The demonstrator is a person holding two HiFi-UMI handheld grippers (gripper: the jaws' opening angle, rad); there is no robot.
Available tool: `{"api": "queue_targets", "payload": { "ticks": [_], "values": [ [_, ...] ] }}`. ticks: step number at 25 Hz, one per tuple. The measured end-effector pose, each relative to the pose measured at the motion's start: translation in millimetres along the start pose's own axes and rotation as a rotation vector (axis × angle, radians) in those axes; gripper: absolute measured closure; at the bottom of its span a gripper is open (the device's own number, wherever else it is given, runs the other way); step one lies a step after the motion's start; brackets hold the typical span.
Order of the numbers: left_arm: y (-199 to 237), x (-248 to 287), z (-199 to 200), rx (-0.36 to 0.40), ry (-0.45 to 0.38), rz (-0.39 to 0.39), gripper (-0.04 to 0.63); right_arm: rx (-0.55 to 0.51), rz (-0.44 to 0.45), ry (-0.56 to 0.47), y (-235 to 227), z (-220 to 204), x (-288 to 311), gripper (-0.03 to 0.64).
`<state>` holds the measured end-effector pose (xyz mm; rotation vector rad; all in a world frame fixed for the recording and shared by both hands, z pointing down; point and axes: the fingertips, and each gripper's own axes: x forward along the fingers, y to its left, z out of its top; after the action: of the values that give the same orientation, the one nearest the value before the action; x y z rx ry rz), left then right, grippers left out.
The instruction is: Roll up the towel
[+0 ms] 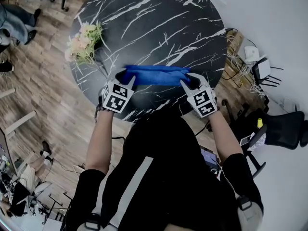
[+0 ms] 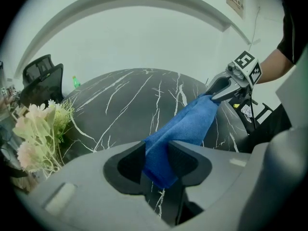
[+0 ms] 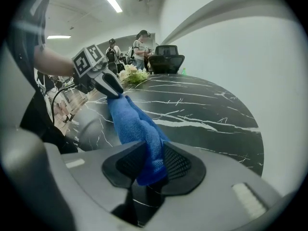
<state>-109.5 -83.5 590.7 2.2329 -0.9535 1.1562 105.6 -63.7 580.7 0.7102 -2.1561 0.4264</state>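
A blue towel (image 1: 156, 75), folded into a long narrow band, is stretched left to right over the near edge of the round black marble table (image 1: 159, 23). My left gripper (image 1: 126, 77) holds its left end and my right gripper (image 1: 188, 82) its right end. In the left gripper view the towel (image 2: 185, 126) runs between the two dark pads of the left gripper (image 2: 156, 160), touching both, and leads away to the right gripper (image 2: 226, 85). In the right gripper view the towel end (image 3: 132, 124) is pinched in the right gripper (image 3: 153, 162), with the left gripper (image 3: 103, 81) at the far end.
A bunch of pale flowers (image 1: 84, 42) lies at the table's left edge. A black office chair (image 1: 284, 129) and a tangle of cables (image 1: 250, 57) sit on the floor at the right. People (image 3: 139, 44) stand far behind the table. My own body presses against the near table edge.
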Motion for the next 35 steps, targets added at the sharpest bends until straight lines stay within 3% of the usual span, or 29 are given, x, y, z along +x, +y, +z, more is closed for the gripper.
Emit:
{"api": "queue_targets", "payload": {
  "ticks": [7,13,24,31,35],
  "values": [
    [-3.6,-18.0,6.3,0.017,-0.075,0.047,0.413,-0.017,-0.034,-0.063,5.5,13.2,-12.3,0.482],
    [-16.7,-29.8,1.4,0.029,-0.106,0.041,0.418,-0.045,-0.056,-0.106,19.5,19.7,-20.5,0.482],
    [-45.4,-24.9,-21.2,0.048,-0.07,0.004,0.426,-0.041,-0.053,-0.073,34.2,1.6,-13.3,0.482],
    [-39.2,-12.6,-31.0,0.092,-0.038,0.019,0.426,-0.033,-0.07,-0.036,26.4,-7.3,-5.3,0.485],
    [-27.4,-12.1,-24.0,0.051,-0.043,0.012,0.426,-0.038,-0.079,-0.029,16.3,-1.1,-2.0,0.491]
  ]
}}
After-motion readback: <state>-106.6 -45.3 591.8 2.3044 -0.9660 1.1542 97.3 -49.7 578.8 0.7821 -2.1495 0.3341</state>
